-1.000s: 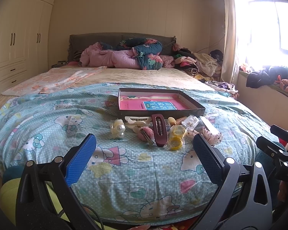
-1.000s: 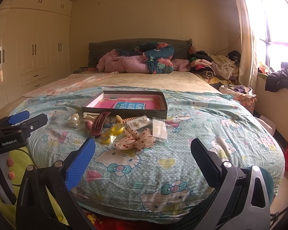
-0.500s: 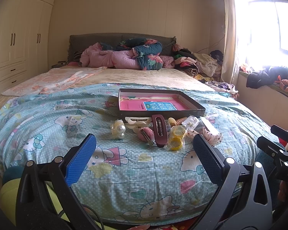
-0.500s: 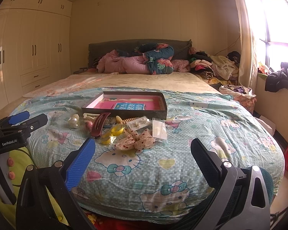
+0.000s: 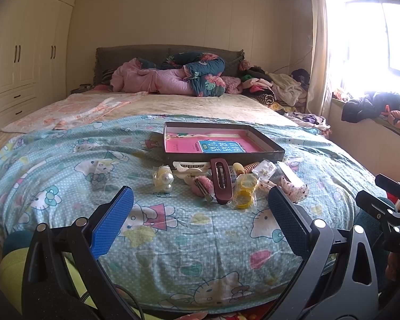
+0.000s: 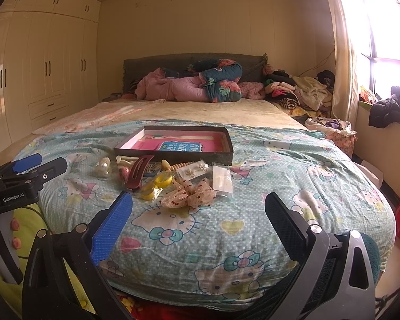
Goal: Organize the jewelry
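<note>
A dark shallow box [image 5: 264, 155] [image 6: 173, 157] with a pink lining and a blue card lies on the bed. In front of it lies a heap of accessories: a maroon hair clip [image 5: 220, 180] [image 6: 139, 171], a pearl piece [image 5: 164, 179] [image 6: 103, 166], yellow rings [image 5: 244, 190] [image 6: 157, 184], a white clip [image 5: 190, 166], a dotted bow [image 6: 189, 194] [image 5: 293, 188] and small clear bags [image 6: 222, 178]. My left gripper [image 5: 200, 212] is open and empty, short of the heap. My right gripper [image 6: 198, 213] is open and empty, near the bow.
The bed carries a Hello Kitty sheet [image 5: 152, 221] [image 6: 306, 176]. Rolled quilts [image 5: 173, 77] lie at the headboard, with piled clothes [image 5: 274, 88] at the right. A wardrobe [image 6: 45, 74] stands at the left, a window sill with clothes [image 6: 386, 109] at the right.
</note>
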Motion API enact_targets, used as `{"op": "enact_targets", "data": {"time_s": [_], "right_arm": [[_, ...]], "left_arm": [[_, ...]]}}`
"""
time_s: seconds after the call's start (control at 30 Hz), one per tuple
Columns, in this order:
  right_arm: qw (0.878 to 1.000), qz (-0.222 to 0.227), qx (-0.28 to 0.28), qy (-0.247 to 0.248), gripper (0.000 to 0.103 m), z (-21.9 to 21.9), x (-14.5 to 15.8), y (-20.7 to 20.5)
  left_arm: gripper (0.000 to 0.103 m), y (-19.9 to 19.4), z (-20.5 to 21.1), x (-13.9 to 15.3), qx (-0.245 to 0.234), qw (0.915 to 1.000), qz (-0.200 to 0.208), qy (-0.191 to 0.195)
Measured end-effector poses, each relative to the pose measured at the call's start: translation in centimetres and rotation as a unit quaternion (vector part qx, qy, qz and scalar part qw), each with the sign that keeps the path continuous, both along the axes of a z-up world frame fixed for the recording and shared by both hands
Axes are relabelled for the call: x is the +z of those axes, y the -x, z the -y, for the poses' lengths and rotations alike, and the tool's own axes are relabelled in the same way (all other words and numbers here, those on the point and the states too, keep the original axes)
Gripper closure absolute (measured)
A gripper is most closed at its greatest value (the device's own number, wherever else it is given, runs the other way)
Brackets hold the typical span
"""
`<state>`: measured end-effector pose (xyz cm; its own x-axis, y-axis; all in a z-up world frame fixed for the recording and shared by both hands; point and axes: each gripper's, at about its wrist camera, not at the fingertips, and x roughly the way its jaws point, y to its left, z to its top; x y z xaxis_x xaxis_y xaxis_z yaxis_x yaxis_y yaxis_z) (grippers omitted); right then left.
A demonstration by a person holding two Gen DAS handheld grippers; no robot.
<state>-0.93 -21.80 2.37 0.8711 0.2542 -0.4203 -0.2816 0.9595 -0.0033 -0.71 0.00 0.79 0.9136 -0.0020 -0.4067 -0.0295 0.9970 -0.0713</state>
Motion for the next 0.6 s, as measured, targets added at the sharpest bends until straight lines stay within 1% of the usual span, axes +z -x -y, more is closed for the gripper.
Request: {"op": "enact_targets", "data": {"time_s": [0.3,0.6], "right_arm": [[1.0,-0.018,0.016,0.007,0.006,-0.6,-0.3,-0.7],[0.997,-0.052,0.05,0.016,0.006,-2.7,-1.0,-3.3]], "left_arm": [[0.01,-0.6,-1.1,-0.3,0.016,0.9998,-0.003,0.012],[0.01,-2.5,-3.7,-1.2,0.047,0.9979,-0.032,0.031]]}}
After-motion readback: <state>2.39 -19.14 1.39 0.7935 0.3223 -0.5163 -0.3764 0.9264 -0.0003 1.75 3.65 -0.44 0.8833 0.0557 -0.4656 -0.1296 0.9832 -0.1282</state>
